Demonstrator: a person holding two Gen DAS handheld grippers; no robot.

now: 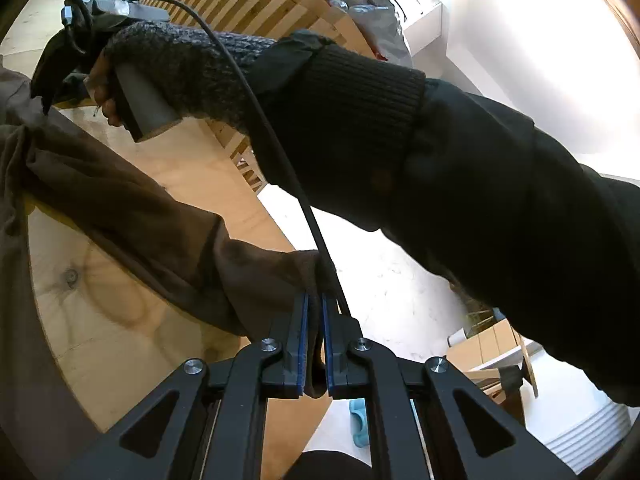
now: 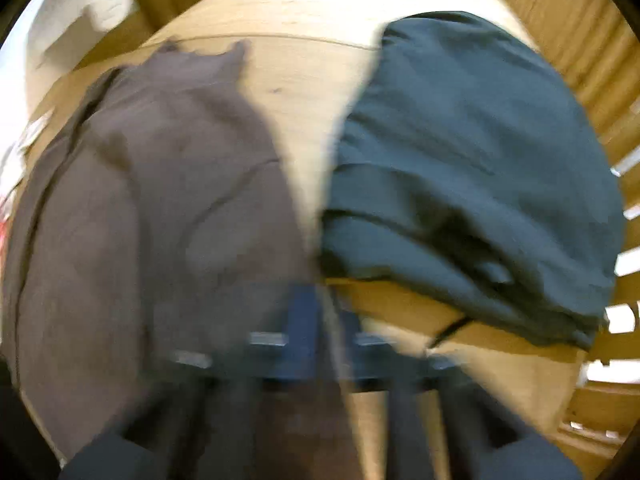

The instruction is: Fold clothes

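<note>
While clamped, the left hand-held gripper [image 1: 315, 336] pinches the brown garment [image 1: 120, 208].

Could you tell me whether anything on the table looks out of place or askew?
Nothing looks damaged or spilled. The brown garment is mid-fold, stretched off the wooden table between the left gripper and the right gripper. The dark teal garment lies bunched and wrinkled beside it, overhanging the table edge.
</note>
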